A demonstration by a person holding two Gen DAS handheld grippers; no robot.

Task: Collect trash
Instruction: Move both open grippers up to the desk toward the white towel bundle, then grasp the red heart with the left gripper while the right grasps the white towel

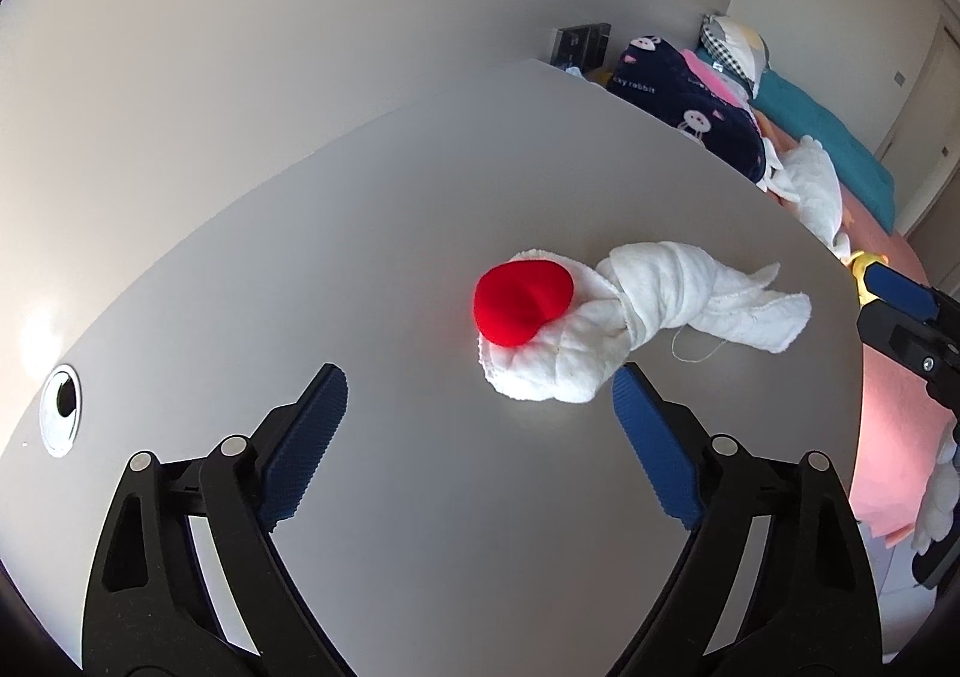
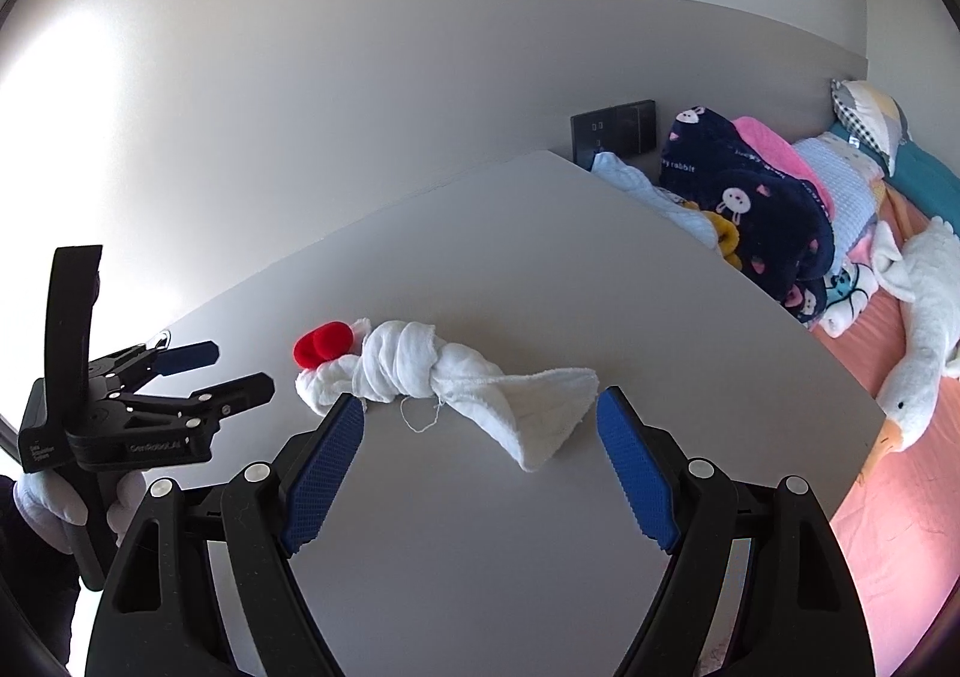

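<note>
Two blue-padded jaws of the left gripper (image 1: 480, 383) are being held wide apart low over a pale grey table (image 1: 420, 497), with nothing between them. At the far left of the table, a round white cable port (image 1: 60, 412) is being shown set into the surface. Further right, just beyond the jaws, a knotted white cloth (image 1: 606, 317) is lying flat on the table, and a small red item (image 1: 521, 303) is resting on its left end. The left gripper's right pad is being held just beside the near edge of the cloth; contact cannot be told.

From the right wrist view, the left gripper is being seen at the left, carried by a hand in a pale glove (image 2: 45, 503), its jaws parted. The right gripper (image 2: 480, 407) is being held near the cloth's near side with its jaws wide apart and nothing gripped; the left pad is overlapping the knotted end in the picture, and the right pad is standing just beside the loose right end.

Past the table's right edge, a dark blue blanket with a rabbit print (image 2: 762, 209) and a white plush goose (image 2: 924, 329) are lying on pink bedding (image 2: 888, 527).
</note>
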